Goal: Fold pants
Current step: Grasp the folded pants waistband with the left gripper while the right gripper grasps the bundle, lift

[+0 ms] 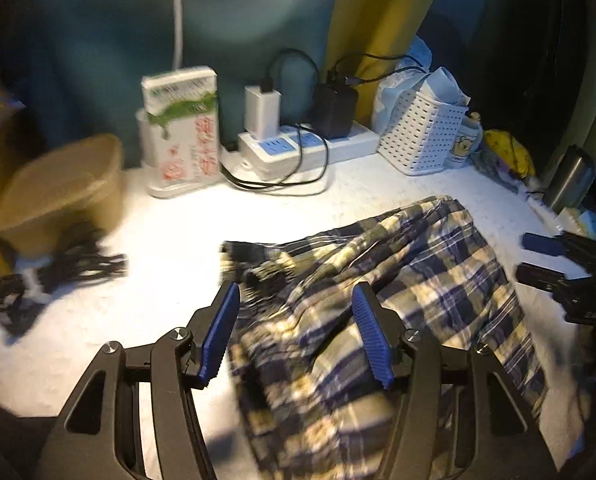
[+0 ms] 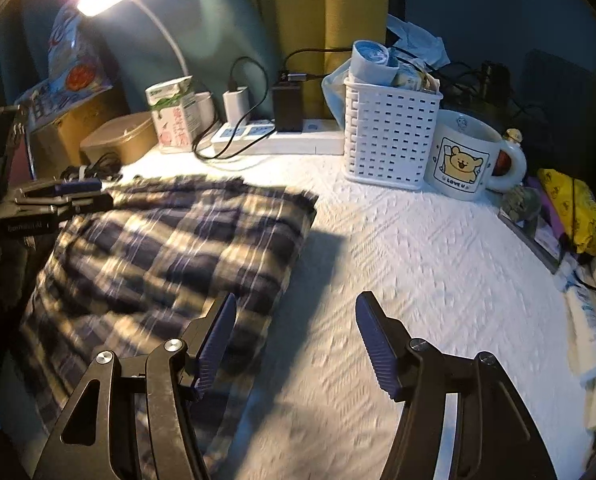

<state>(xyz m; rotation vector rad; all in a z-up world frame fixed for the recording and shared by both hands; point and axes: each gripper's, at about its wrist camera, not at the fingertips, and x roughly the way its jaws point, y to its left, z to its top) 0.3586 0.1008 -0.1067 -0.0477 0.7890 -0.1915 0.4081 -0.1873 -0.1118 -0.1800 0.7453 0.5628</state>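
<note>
The plaid pants lie rumpled on the white textured table cover. My left gripper hovers over their near left part, blue pads spread wide, cloth beneath but not pinched. In the right wrist view the pants fill the left side, folded to a straight right edge. My right gripper stands open just off that edge, over bare cover, nothing between its fingers. Each gripper shows in the other's view: the right gripper at the pants' right side, the left gripper at their far left corner.
Along the back stand a tan box, a milk carton, a power strip with chargers and cables, a white basket and a bear mug. A black cable bundle lies left. A yellow bag lies right.
</note>
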